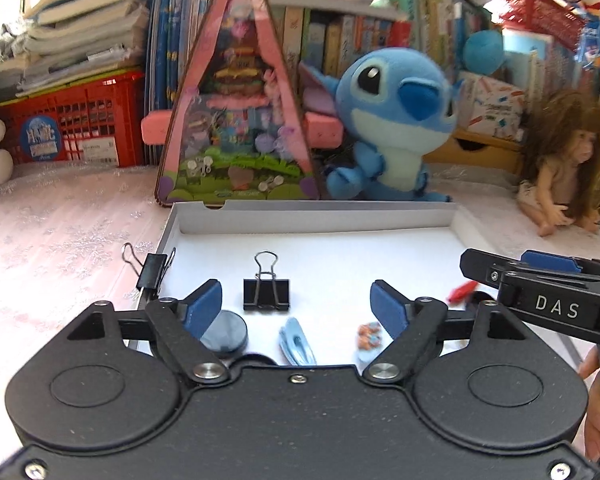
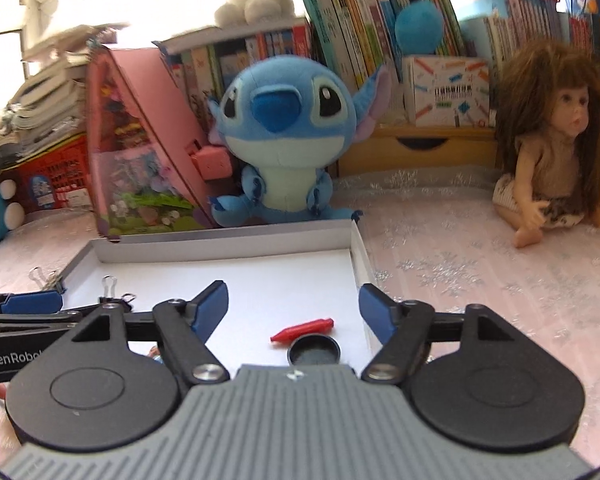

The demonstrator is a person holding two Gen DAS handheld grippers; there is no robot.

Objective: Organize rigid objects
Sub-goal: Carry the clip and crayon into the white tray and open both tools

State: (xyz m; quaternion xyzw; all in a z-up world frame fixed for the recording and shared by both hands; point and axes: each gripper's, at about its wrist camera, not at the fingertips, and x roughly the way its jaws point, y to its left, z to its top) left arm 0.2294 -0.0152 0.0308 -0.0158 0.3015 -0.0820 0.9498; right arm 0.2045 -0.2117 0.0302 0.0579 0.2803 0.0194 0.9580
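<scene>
A shallow white box (image 1: 320, 208) lies on the table. Inside it are a black binder clip (image 1: 266, 294), a dark round disc (image 1: 225, 333), a light blue hair clip (image 1: 298, 342), a small patterned piece (image 1: 369, 336) and a red crayon-like piece (image 2: 302, 330) beside a black round cap (image 2: 314, 351). A second binder clip (image 1: 153, 270) is clipped on the box's left wall. My left gripper (image 1: 296, 308) is open above the box's near left part. My right gripper (image 2: 294, 308) is open above the red piece and cap; it also shows in the left wrist view (image 1: 540, 280).
Behind the box stand a pink triangular toy package (image 1: 236, 112) and a blue Stitch plush (image 1: 396, 120). A doll (image 2: 552, 148) sits to the right on the snowflake tablecloth (image 2: 480, 280). A red basket (image 1: 72, 124), books and a wooden drawer (image 2: 416, 150) line the back.
</scene>
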